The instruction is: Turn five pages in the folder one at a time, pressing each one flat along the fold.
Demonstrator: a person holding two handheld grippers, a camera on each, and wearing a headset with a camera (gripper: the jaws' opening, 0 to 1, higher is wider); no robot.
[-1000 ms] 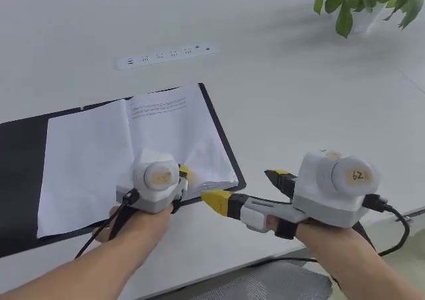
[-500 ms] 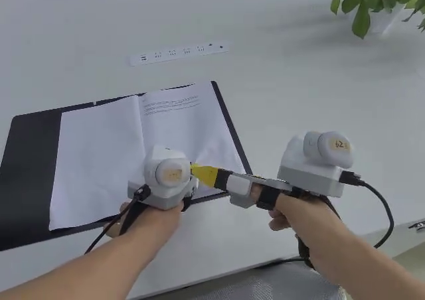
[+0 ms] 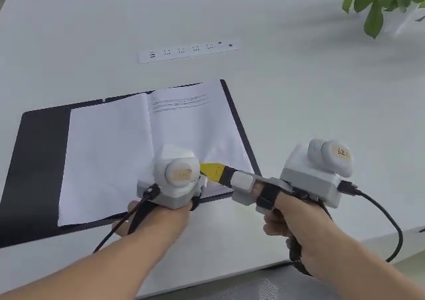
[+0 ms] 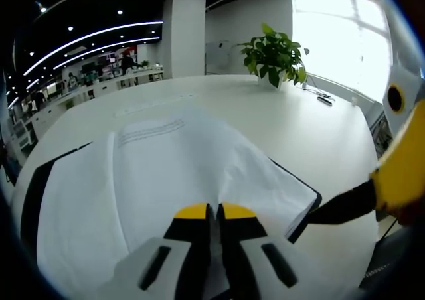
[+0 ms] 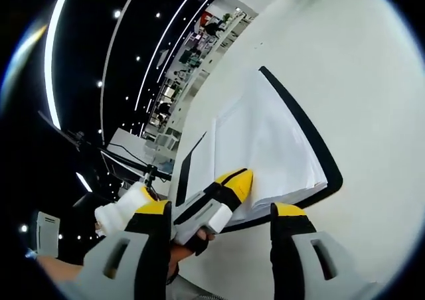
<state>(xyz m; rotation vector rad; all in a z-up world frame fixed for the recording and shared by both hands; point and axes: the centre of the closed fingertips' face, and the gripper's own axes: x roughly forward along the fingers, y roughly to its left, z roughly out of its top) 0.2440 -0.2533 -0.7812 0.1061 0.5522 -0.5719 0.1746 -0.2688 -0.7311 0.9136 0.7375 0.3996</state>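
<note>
The black folder (image 3: 36,167) lies open on the white bench (image 3: 299,81), right in front of the person, with a stack of sheets on the left (image 3: 106,154) and the printed right-hand page (image 3: 192,127) lying flat. From where things lie I can't count how many of the five turns are done; no sheet is lifted just now, so I'd judge this to be the start of a turn, with the pressing along the fold to follow.

The left gripper (image 4: 214,212) sits low over the near edge of the right-hand page, its fingers brought together with only a sliver between them; whether a sheet is caught there I can't tell. The right gripper (image 3: 216,174) has its fingers spread wide and holds nothing.

A second ago that right gripper was well off to the side over bare bench. It has since swung in, and its yellow tip is now just beside the left one at the page's near right corner. The left gripper has kept to about the same spot on the page
</note>
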